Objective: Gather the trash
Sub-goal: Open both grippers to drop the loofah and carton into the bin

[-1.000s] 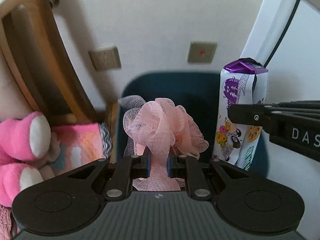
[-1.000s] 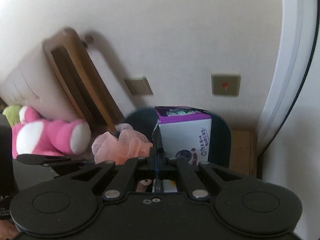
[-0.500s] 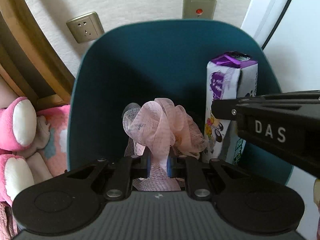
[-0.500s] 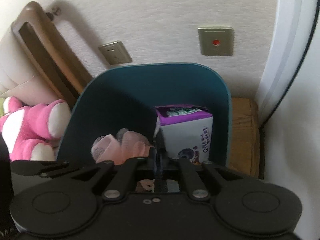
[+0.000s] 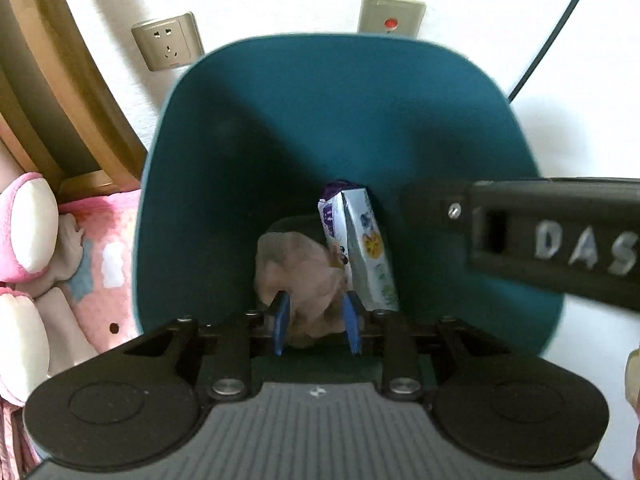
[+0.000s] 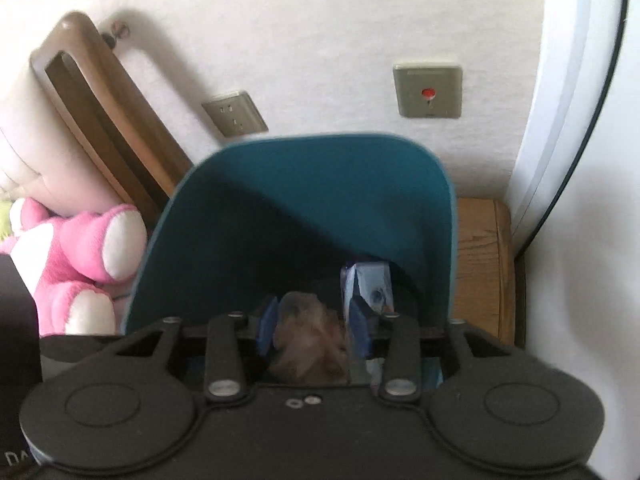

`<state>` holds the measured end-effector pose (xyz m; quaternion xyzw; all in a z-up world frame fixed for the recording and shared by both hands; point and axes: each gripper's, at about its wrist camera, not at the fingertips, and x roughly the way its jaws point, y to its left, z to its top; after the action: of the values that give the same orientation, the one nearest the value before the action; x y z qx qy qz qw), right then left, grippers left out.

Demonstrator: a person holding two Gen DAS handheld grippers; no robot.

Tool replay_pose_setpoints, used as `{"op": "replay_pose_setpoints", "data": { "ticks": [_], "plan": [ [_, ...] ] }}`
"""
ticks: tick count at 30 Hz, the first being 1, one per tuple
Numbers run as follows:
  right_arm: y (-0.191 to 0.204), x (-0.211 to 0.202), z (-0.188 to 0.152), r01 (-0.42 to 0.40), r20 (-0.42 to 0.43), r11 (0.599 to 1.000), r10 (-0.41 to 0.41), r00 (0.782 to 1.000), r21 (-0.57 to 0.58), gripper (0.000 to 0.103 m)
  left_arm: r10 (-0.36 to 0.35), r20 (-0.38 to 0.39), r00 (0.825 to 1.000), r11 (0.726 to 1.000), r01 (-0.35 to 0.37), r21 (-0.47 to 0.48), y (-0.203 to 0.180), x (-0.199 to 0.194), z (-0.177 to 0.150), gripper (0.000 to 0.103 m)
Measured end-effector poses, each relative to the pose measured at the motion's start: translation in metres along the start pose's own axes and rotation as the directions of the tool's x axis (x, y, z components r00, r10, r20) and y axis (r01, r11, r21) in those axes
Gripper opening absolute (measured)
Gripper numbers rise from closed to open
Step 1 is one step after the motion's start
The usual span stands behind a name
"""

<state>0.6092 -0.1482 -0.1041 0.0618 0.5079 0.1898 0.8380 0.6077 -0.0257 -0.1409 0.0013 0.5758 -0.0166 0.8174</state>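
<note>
A teal trash bin [image 5: 240, 128] stands against the wall; it also shows in the right wrist view [image 6: 280, 208]. Inside it lie a pink mesh bath puff [image 5: 296, 264] and a white and purple carton [image 5: 360, 248], both blurred. My left gripper [image 5: 315, 322] is open over the bin's mouth, with the puff below and between its blue pads. My right gripper [image 6: 314, 330] is open over the bin too, with the puff [image 6: 308, 340] and the carton [image 6: 370, 284] below it. Its black body [image 5: 552, 236] crosses the right side of the left wrist view.
A pink plush toy [image 6: 80, 256] and a pink patterned cloth [image 5: 100, 256] lie left of the bin. A wooden frame [image 6: 104, 112] leans on the wall. Wall sockets [image 5: 168, 44] [image 6: 428, 90] sit behind the bin. A wooden stand [image 6: 482, 256] is to its right.
Both grippers opened. The puff left the left gripper and the carton left the right one; both dropped deeper into the bin. The cameras tilted down over the bin.
</note>
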Motion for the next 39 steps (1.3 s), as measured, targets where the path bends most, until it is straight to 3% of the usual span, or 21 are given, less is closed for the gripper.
{"op": "replay_pose_setpoints", "data": {
  "ticks": [12, 15, 17, 28, 39],
  "plan": [
    [0.026, -0.075, -0.033, -0.013, 0.121, 1.0, 0.015, 0.992, -0.017, 0.041, -0.065, 0.136, 0.989, 0.997, 0.06, 0.041, 0.016, -0.074, -0.039, 0.029],
    [0.038, -0.093, -0.049, -0.015, 0.153, 1.0, 0.018, 0.988, -0.02, 0.042, -0.085, 0.166, 0.982, 0.996, 0.078, 0.049, 0.023, -0.092, -0.052, 0.04],
    [0.043, -0.104, -0.061, -0.019, 0.172, 1.0, 0.022, 0.985, -0.018, 0.042, -0.092, 0.199, 0.976, 0.995, 0.082, 0.056, 0.026, -0.108, -0.064, 0.064],
    [0.089, -0.173, -0.142, -0.005, 0.29, 1.0, 0.009, 0.957, -0.017, 0.052, -0.132, 0.32, 0.938, 0.987, 0.094, 0.131, 0.048, -0.181, -0.139, 0.072],
    [0.117, -0.193, -0.215, -0.01, 0.341, 1.0, 0.02, 0.94, -0.029, 0.058, -0.146, 0.398, 0.906, 0.983, 0.087, 0.162, 0.066, -0.216, -0.211, 0.079]
  ]
}}
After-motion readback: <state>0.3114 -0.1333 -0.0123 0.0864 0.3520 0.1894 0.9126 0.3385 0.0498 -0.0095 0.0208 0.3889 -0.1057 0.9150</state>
